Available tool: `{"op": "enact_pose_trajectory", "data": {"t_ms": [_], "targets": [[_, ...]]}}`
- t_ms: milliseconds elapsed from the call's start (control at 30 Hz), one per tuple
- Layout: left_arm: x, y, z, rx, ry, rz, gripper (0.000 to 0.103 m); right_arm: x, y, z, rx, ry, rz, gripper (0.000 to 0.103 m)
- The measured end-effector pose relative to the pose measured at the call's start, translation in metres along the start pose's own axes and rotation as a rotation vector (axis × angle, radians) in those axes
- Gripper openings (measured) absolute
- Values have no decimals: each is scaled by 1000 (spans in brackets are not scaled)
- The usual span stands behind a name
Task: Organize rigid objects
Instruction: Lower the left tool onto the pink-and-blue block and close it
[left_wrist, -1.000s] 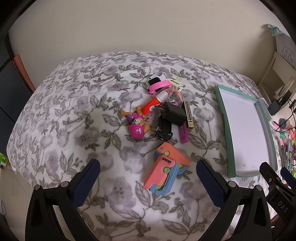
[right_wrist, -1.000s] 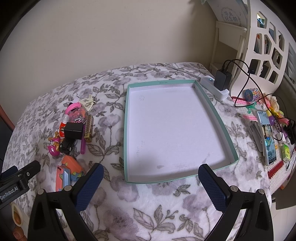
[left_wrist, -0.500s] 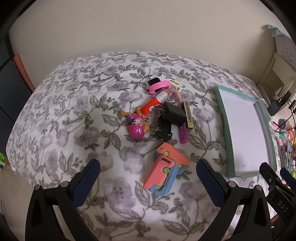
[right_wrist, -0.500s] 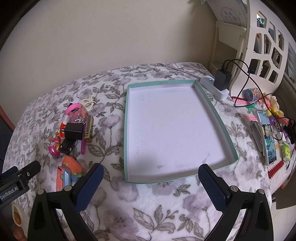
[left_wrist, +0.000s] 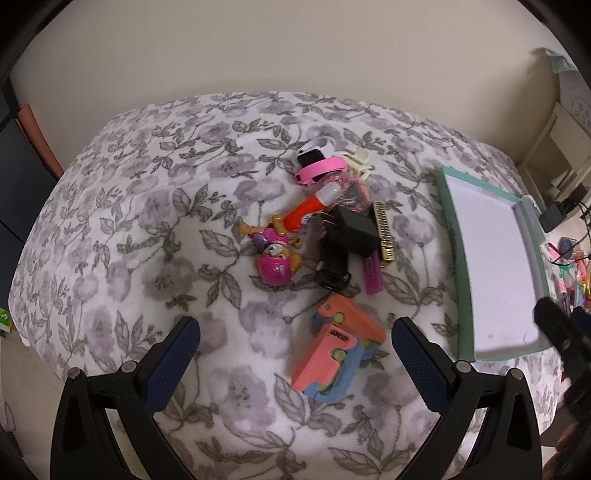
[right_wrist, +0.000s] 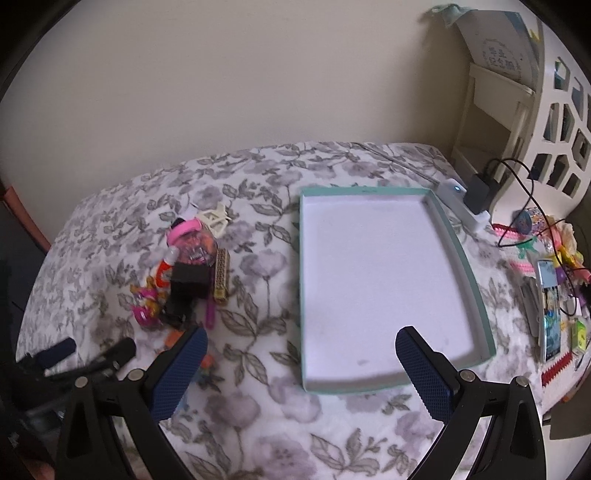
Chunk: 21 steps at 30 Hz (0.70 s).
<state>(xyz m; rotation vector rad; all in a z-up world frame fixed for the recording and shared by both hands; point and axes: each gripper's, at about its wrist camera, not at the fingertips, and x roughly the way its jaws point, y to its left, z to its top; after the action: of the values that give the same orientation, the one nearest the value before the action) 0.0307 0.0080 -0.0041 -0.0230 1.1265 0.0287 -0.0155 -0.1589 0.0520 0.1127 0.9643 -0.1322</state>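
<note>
- Left wrist view: the left tool (left_wrist: 295, 345) is seen spread wide with nothing between its fingers, held over the floral blanket (left_wrist: 147, 229).
- Just ahead of it, between the fingertips, the orange and blue block toy (left_wrist: 338, 356) lies on the blanket; its near end is blurred and the print on it cannot be read.
- Farther ahead, a heap is seen: a pink-helmeted figure (left_wrist: 275, 258), a black charger (left_wrist: 354, 232) lying over a black toy car (left_wrist: 332, 267), an orange tube (left_wrist: 308, 210), a gold harmonica (left_wrist: 384, 236), a magenta stick (left_wrist: 372, 277) partly hidden under the charger, a pink band (left_wrist: 319, 170), a white watch (left_wrist: 314, 152) and a cream clip (left_wrist: 360, 160).
- A clear ball behind the charger is largely covered and its contents cannot be made out.
- The teal tray (left_wrist: 448, 229) lies ahead to the right, its far side cut off by the frame edge; the right tool appears there only as a dark blur.
- Right wrist view: the right tool (right_wrist: 301, 354) is likewise spread wide and holds nothing, with the tray's near rim (right_wrist: 354, 387) between its fingertips.
- The block toy is almost wholly hidden behind the left finger (right_wrist: 181, 365); only orange slivers show.
- The heap lies ahead to the left, motion-blurred.
- A phone (right_wrist: 550, 310) and small clutter lie far right, too small to identify.
</note>
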Motion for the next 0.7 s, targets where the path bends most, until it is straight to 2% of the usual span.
{"op": "enact_pose_trajectory", "data": {"t_ms": [200,400,567,700], "targets": [[17,11,6,-24,30,7,103,16,26,20,-38,37,5,103],[32,14,6,-24,52,-7,103,37,41,31,-9,74,29,103],[46,6,-1,15,87,-10,103,53,47,27,-15,102,42,103],[53,-1,-7,34,109,-21,103,71,49,13,-44,152,20,103]]}}
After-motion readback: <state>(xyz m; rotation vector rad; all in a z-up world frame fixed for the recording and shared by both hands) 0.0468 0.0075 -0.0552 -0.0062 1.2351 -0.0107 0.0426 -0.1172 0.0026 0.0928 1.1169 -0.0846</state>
